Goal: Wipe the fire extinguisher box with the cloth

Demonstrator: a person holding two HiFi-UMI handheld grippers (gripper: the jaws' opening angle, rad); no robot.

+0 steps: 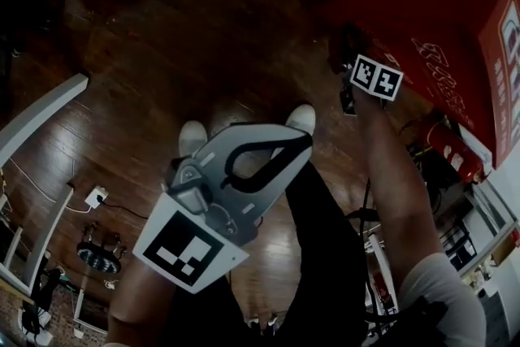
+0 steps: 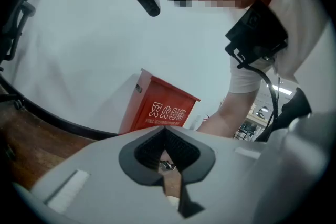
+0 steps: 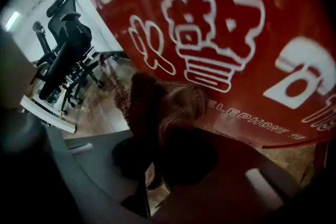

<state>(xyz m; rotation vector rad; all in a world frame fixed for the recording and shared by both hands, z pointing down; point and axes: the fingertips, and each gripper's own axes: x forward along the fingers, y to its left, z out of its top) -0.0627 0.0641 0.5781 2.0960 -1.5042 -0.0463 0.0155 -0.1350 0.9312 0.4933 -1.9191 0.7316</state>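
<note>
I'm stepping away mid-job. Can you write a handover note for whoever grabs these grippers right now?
Left gripper: jaws together, empty, held over the dark wooden floor, away from the box.
Right gripper: jaws shut on the brown knitted cloth, which sits at the white-lettered face of the red metal fire extinguisher box.
Done: cloth is gripped and at the box.
Left: wipe across the box. How much is already wiped cannot be told.

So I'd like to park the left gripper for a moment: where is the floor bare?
The wooden floor is bare between the white beam on the left and the red box. It is crowded lower left, around the white socket and its cable, and beside the box, where a red extinguisher sits among clutter.
</note>
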